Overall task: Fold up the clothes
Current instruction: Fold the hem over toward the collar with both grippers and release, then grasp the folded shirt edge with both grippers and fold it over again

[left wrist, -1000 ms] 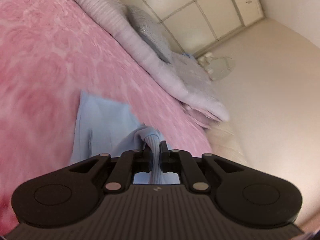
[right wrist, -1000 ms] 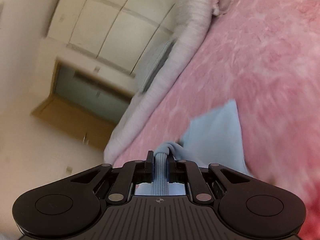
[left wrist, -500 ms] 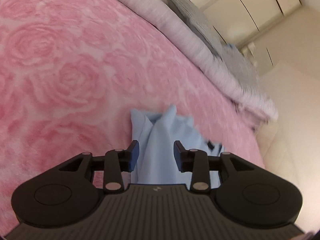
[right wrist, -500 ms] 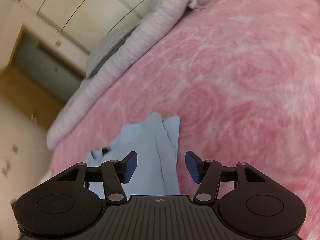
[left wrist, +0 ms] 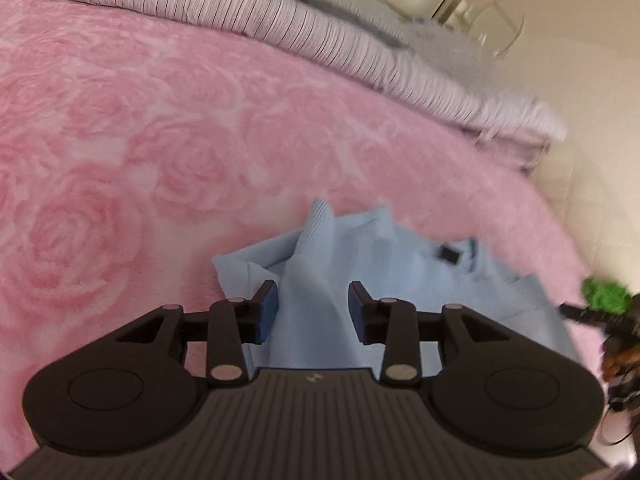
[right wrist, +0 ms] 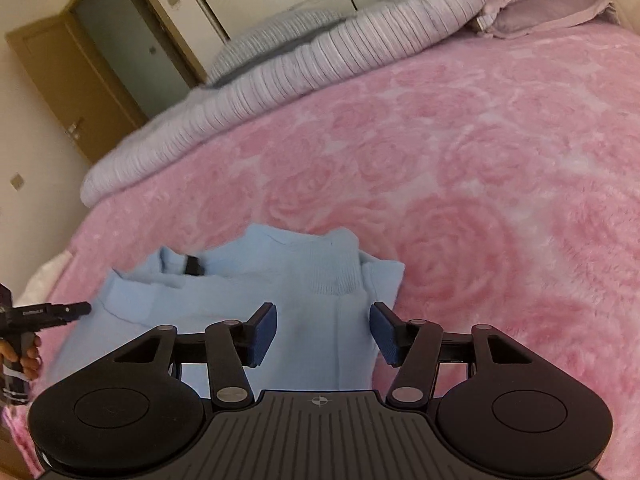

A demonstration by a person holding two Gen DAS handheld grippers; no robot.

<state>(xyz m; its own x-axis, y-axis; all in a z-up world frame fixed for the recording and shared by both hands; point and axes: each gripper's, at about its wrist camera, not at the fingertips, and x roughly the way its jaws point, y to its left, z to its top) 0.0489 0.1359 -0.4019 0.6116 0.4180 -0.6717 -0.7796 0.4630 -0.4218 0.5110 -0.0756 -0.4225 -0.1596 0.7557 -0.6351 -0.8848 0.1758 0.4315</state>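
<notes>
The left gripper (left wrist: 312,306) stands with its jaws parted and nothing pinched between them, having just been opening; the light blue garment (left wrist: 360,280) lies loose on the pink rose-patterned blanket (left wrist: 160,140) right below and ahead of its fingertips. The right gripper (right wrist: 323,330) is likewise spread wide, its jaws just opened, and hovers over the same garment (right wrist: 280,280) (a ribbed cuff sits just ahead of its pads). Beyond both, a striped grey duvet (right wrist: 280,60) is bunched along the blanket's far edge.
</notes>
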